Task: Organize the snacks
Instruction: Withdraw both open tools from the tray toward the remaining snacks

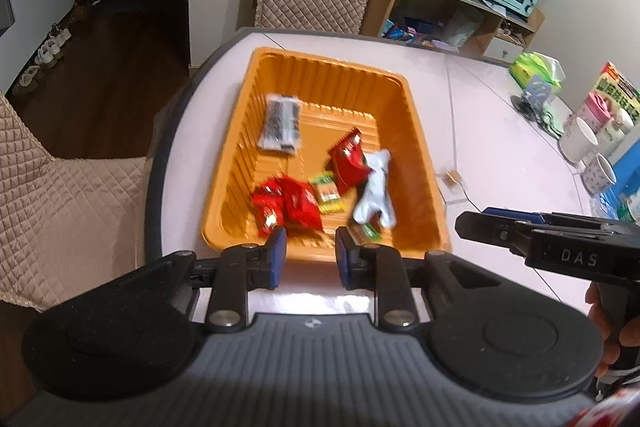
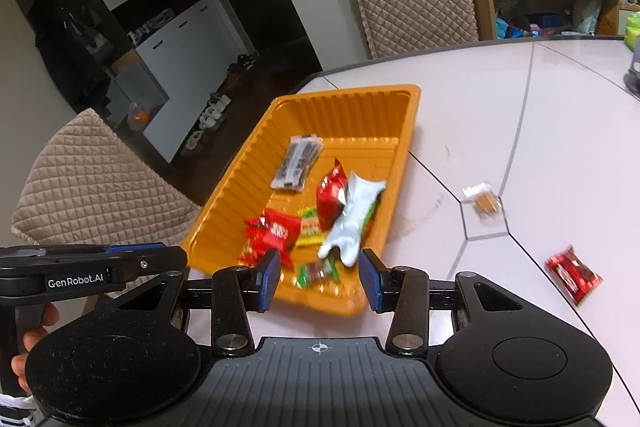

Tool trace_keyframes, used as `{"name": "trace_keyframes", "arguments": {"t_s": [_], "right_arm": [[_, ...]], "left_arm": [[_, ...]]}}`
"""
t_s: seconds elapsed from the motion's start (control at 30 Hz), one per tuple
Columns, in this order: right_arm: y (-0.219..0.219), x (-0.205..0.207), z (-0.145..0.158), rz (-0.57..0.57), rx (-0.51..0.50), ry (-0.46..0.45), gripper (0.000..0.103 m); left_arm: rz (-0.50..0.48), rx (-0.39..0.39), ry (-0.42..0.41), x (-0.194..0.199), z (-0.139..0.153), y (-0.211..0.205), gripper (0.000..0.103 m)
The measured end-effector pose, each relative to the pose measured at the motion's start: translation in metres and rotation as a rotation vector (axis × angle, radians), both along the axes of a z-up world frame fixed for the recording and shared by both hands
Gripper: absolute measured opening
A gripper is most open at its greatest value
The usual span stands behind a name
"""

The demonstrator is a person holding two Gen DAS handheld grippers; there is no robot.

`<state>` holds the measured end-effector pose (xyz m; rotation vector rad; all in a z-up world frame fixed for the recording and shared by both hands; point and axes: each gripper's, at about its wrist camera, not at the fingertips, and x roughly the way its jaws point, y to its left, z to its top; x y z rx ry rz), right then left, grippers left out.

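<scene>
Now holding the left gripper (image 1: 310, 247) above the near rim of the orange tray (image 1: 420, 163), pads narrowly parted, gripping nothing. Hanging the right gripper (image 2: 318, 271) beside it, jaws released wider, likewise empty. Seeing red packets (image 1: 288, 205), a silver packet (image 1: 376, 191), a yellow-green candy (image 1: 328, 193) and a black-and-white packet (image 1: 280, 123) lying inside the tray. Spotting a stray red packet (image 2: 573, 274) and a small tan snack (image 2: 485, 203) lying out on the table (image 2: 560, 131), apart from the tray.
</scene>
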<state>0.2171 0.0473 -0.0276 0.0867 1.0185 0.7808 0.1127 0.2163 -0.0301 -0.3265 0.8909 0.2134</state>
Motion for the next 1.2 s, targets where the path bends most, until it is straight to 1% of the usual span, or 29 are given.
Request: {"name": "trace_keyframes", "arguments": {"t_s": [0.2, 0.5, 0.77, 0.87, 1.07, 1.2], "right_arm": [[-0.035, -0.021, 0.003, -0.021, -0.019, 0.004, 0.044], [-0.099, -0.043, -0.001, -0.098, -0.064, 0.023, 0.044], [-0.149, -0.050, -0.003, -0.185, -0.100, 0.026, 0.044], [-0.164, -0.050, -0.003, -0.210, -0.107, 0.027, 0.044], [-0.184, -0.045, -0.007, -0.242, -0.124, 0.022, 0.044], [-0.193, -0.038, -0.008, -0.252, -0.129, 0.010, 0.044]], "left_arm": [[-0.034, -0.010, 0.014, -0.013, -0.003, -0.028, 0.023], [-0.132, -0.029, 0.041, -0.017, -0.011, -0.080, 0.023], [-0.234, -0.029, 0.051, -0.005, -0.015, -0.130, 0.024], [-0.271, -0.025, 0.050, -0.001, -0.016, -0.147, 0.027], [-0.328, -0.012, 0.047, 0.014, -0.017, -0.173, 0.027], [-0.346, -0.002, 0.046, 0.028, -0.019, -0.184, 0.027]]}}
